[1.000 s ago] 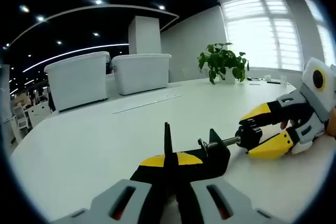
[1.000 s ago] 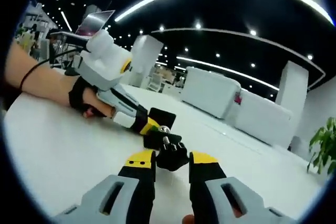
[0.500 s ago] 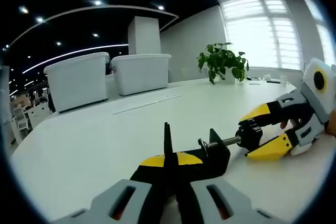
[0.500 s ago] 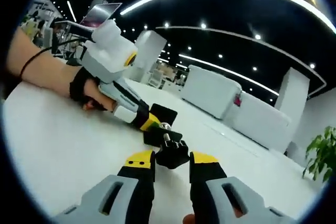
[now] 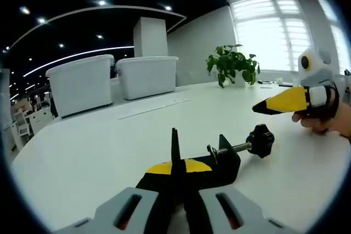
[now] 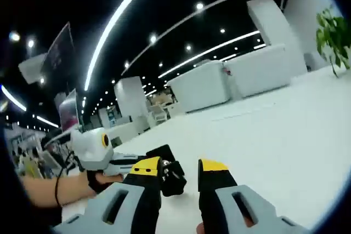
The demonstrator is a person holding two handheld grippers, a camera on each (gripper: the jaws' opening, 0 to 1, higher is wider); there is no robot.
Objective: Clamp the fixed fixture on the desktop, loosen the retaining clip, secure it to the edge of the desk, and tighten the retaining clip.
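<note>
Fixture (image 5: pixel 205 163) stays clenched in our left tongs (image 5: pixel 176 190) on the desk (image 5: pixel 109 152); our released right tongs (image 6: pixel 180 171) should regrip the knob (image 5: pixel 261 141) at three o'clock squarely.

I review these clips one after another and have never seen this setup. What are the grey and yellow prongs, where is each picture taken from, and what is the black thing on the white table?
A person holds a two-jaw tool in each hand, and a fisheye camera rides on each tool. The grey and yellow prongs at the bottom of each view are that tool's own jaws.

In the left gripper view, the left gripper is shut on the black clamp, which rests on the white table. The clamp's screw ends in a black knob. The right gripper hovers apart from the knob, in the person's hand.

In the right gripper view, the right gripper is open and empty, with the clamp just beyond its left jaw.

White bins and a potted plant stand farther back.
</note>
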